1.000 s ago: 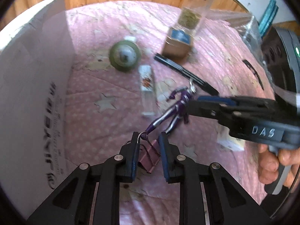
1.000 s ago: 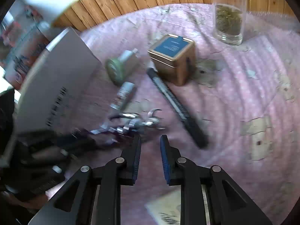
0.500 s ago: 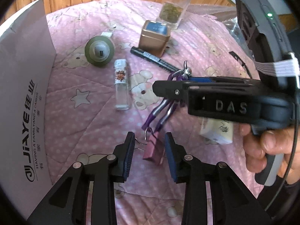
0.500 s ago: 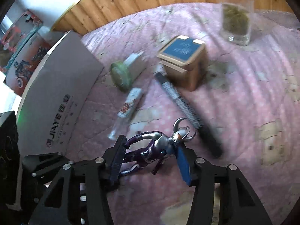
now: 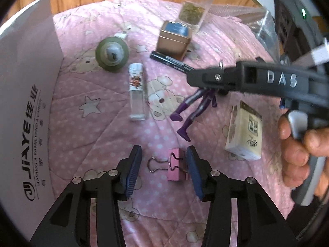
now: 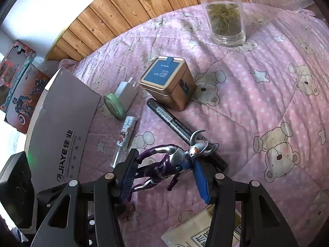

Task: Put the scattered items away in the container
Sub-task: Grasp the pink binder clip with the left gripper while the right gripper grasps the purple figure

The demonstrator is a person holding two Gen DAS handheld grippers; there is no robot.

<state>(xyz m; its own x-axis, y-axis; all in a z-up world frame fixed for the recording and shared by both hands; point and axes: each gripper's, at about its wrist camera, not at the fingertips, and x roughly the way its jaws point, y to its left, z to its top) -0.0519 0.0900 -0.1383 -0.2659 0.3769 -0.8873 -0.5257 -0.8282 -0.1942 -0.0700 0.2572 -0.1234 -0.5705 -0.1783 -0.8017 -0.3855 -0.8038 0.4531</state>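
Note:
A pink binder clip (image 5: 176, 169) lies on the pink quilt between the fingers of my left gripper (image 5: 163, 156). Its jaws are opening and neither pad presses on the clip. My right gripper (image 6: 164, 160) is shut across a purple and silver toy figure (image 6: 174, 160), which lies crosswise between the pads. In the left wrist view the right gripper (image 5: 205, 78) reaches in from the right, with the figure's legs (image 5: 189, 111) dangling below it. The white cardboard box (image 5: 26, 103) stands at the left, its printed side (image 6: 65, 127) facing me.
Scattered on the quilt are a green round holder with a white charger (image 5: 112, 54), a lighter (image 5: 136, 94), a black pen (image 5: 170, 61) and a gold tin (image 5: 172, 39). There are also a glass jar of tea (image 5: 195, 10) and a cream packet (image 5: 244, 131). A hand (image 5: 298, 148) grips the right handle.
My left jaws spread and let go of the pink clip, which now lies on the quilt. The right gripper widened around the toy figure, took hold and carried it slightly away from the clip.

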